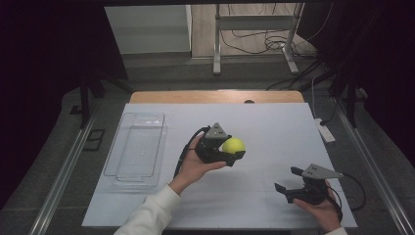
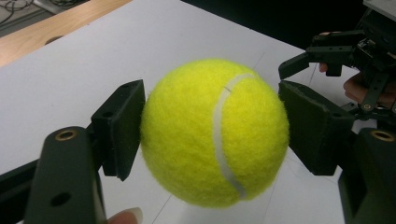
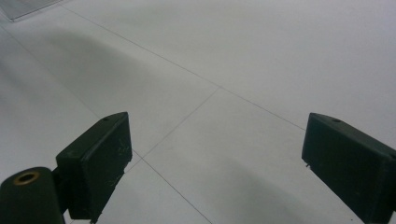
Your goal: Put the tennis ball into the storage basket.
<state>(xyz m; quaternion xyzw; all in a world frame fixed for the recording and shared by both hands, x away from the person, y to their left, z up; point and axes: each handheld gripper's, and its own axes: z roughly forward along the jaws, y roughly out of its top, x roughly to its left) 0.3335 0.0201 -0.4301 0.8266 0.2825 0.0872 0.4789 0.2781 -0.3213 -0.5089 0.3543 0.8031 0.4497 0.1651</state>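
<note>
Yellow tennis ball: frame centre, clamped in left gripper | clear tray: centre-left, leftward of ball, long axis toward frame top | right gripper: lower right, jaws apart, nothing between

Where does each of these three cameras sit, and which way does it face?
High view: above the table, facing forward and down; both hands with grippers.
Left gripper view: rides the left gripper, along jaws clamped on the ball.
Right gripper view: rides the right gripper, along open jaws at the table.
Shared: the ball, also in the high view.
</note>
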